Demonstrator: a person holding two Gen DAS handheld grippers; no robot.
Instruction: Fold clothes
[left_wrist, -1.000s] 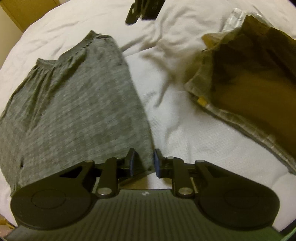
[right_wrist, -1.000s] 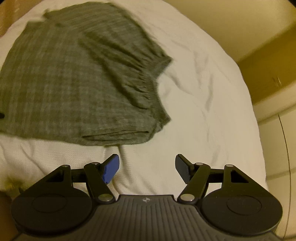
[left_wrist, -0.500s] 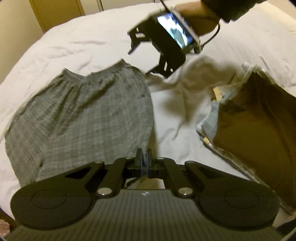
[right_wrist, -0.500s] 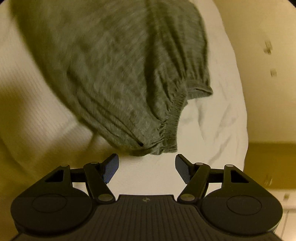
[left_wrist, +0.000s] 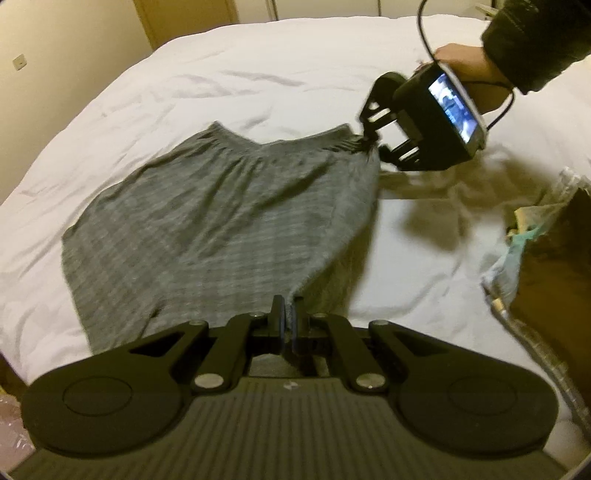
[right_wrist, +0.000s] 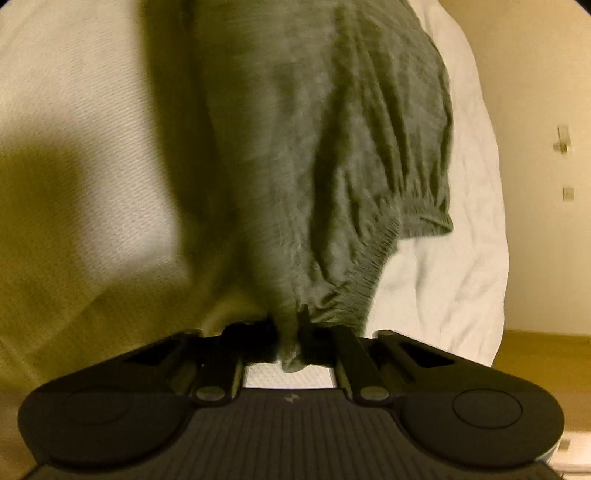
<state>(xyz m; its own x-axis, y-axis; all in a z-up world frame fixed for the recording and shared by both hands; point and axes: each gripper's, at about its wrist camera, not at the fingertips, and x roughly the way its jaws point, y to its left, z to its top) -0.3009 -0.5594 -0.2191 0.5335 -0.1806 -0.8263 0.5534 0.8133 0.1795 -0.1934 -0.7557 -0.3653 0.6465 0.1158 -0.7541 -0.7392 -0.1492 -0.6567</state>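
Grey checked cotton, gathered at an elastic waistband: the shorts (left_wrist: 229, 221) lie spread on the white bedsheet (left_wrist: 258, 74), waistband toward the far side and hem toward you. The right-hand edge is lifted off the sheet and casts a shadow beneath it, while the left half lies flat.

You have both ends of that right edge. Your left gripper (left_wrist: 287, 317) has its jaws closed on the near hem corner, with fabric pinched between them. Your right gripper (right_wrist: 291, 332) is clamped on the waistband corner; in its own view a tuft of cloth pokes through behind the jaws, and in the left wrist view it sits at the far right end of the waistband, with your hand (left_wrist: 465, 70) behind it.

This looks like the start of the first lengthwise fold. The next move calls for you to raise both corners together, carry them across to the left side and lay the right half over the left so the edges meet. Keep the edge taut between the two grippers, or it will sag and crease in the middle. The elastic end is bunched, so it may pull unevenly.

To your right, well apart from the shorts, a pile of brown and pale folded clothes (left_wrist: 546, 266) rests on the sheet.
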